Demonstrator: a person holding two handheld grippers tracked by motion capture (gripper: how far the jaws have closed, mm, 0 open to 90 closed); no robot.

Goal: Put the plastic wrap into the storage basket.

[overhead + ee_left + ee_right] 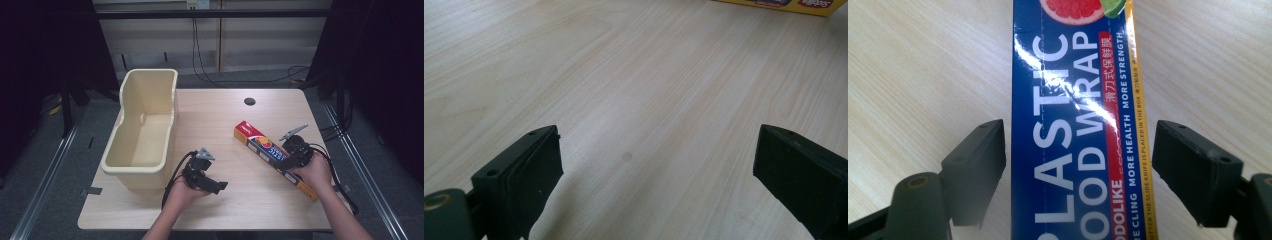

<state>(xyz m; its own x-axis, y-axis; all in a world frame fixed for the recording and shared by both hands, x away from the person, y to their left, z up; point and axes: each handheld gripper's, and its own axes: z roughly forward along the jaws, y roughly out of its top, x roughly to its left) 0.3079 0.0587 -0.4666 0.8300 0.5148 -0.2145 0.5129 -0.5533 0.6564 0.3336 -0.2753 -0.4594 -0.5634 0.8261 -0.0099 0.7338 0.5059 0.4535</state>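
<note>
A long blue and yellow plastic food wrap box (264, 146) lies slantwise on the right half of the wooden table (220, 120). My right gripper (287, 153) is over its near part, open. In the right gripper view the box (1073, 125) runs up between the two jaws, with a narrow gap on each side, and my right gripper (1079, 145) is not closed on it. My left gripper (215, 180) is near the table's front centre, open above bare wood. In the left gripper view my left gripper (656, 150) holds nothing, and the box's yellow edge (784, 4) shows at the top.
A tall cream plastic bin (125, 95) stands on the left part of the table, with nothing visible inside. A round cable hole (249, 101) sits near the table's far edge. Black curtains and cables lie beyond the table.
</note>
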